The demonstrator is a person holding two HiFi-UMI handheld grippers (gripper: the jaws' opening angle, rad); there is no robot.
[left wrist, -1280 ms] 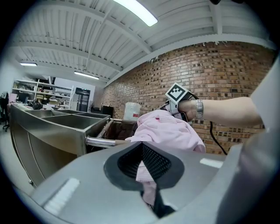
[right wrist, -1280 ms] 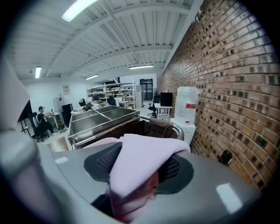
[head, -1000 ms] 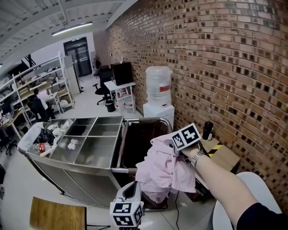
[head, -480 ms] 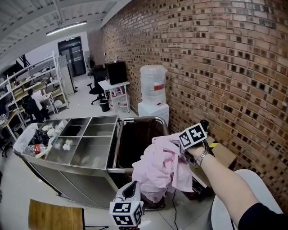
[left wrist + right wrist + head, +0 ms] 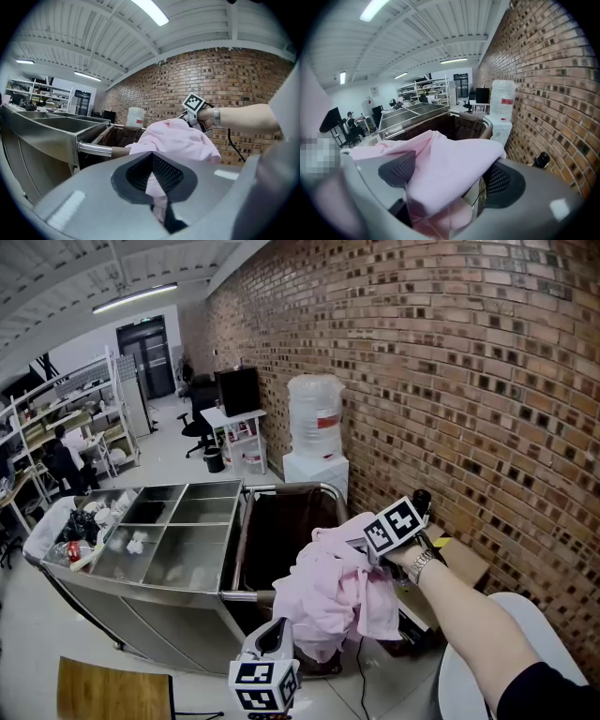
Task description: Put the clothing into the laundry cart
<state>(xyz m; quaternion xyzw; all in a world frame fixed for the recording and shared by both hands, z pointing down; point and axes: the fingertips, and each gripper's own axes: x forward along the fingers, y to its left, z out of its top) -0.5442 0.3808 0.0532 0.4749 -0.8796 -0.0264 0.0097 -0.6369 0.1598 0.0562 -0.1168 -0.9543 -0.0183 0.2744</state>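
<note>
Crumpled pink garment (image 5: 336, 596) lies draped between the right gripper (image 5: 451, 176) pads (jaws just been opening wide, no longer clamping); left gripper (image 5: 152, 157) seemingly pinches it.

Brick wall (image 5: 469, 381) at right; water dispenser (image 5: 315, 423) against it, white desk (image 5: 234, 415) bearing black monitor (image 5: 239, 390) beyond

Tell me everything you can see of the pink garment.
The pink garment is soft, thin, crumpled cloth, faintly striped up close. It hangs bunched in the air over the near edge of the brown laundry cart, not yet inside. Its top drapes across the right gripper, whose jaws have just been opening and stand apart around it. A lower fold looks pinched in the shut left gripper.
</note>
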